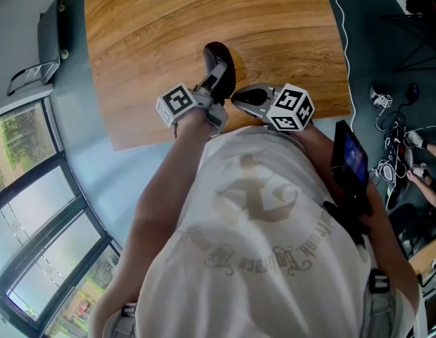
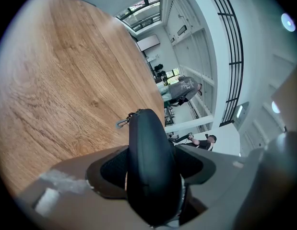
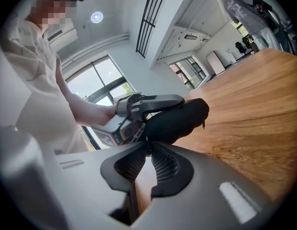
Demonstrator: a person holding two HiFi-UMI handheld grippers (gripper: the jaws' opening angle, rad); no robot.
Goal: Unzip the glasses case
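A black glasses case [image 1: 221, 53] stands tilted over the near edge of the wooden table [image 1: 203, 20]. My left gripper [image 1: 215, 83] clamps it across its width, and in the left gripper view the case [image 2: 150, 143] fills the gap between the pads. A small metal clip [image 2: 123, 122] hangs at its far end. My right gripper [image 1: 235, 97] comes in from the right. In the right gripper view its tips [image 3: 147, 145] meet on a thin dark tab at the seam of the case [image 3: 182, 116], which looks like the zipper pull. The left gripper [image 3: 143, 104] shows behind it.
The table's front edge [image 1: 225, 129] lies just under both grippers, with grey floor below it. A device with a lit screen [image 1: 350, 153] hangs at the person's right side. Cables and gear [image 1: 394, 118] lie on the floor to the right. Windows [image 1: 34, 189] run along the left.
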